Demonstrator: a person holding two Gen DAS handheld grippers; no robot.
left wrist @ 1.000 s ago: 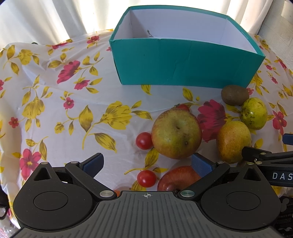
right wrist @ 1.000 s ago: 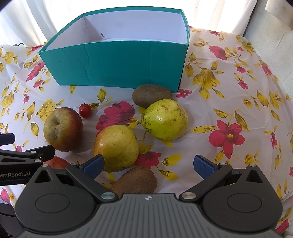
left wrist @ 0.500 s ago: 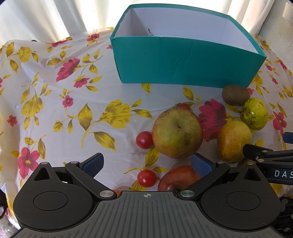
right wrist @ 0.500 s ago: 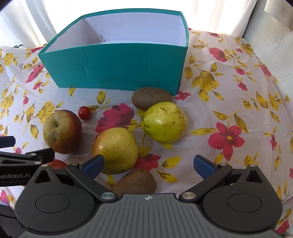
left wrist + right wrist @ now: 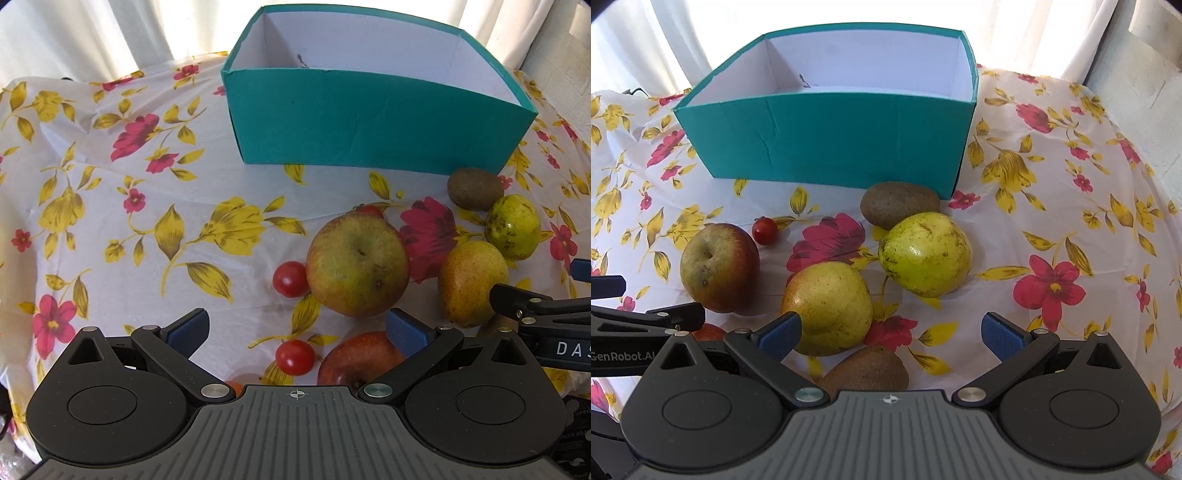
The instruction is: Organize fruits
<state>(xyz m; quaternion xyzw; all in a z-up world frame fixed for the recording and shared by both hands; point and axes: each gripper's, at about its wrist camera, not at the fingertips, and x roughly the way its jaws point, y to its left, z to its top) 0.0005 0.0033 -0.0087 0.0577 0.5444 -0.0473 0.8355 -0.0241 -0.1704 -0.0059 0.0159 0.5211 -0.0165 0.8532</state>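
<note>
A teal box (image 5: 369,129) with a white inside stands at the back of the flowered cloth; it also shows in the right wrist view (image 5: 831,151). In front lie a green-red apple (image 5: 356,264), a red apple (image 5: 360,360), two cherry tomatoes (image 5: 290,278) (image 5: 294,356), a yellow pear (image 5: 827,306), a green pear (image 5: 925,254) and two kiwis (image 5: 899,203) (image 5: 866,369). My left gripper (image 5: 295,332) is open above the red apple and near tomato. My right gripper (image 5: 890,332) is open above the near kiwi.
A third cherry tomato (image 5: 764,230) lies behind the green-red apple (image 5: 718,267). White curtains hang behind the table. A wall stands at the right (image 5: 1152,74). The table's left side (image 5: 92,184) carries only the cloth.
Both views have drawn back and up a little, so the box and the fruit sit slightly lower in the frames. Both grippers stay open. No fruit has moved.
</note>
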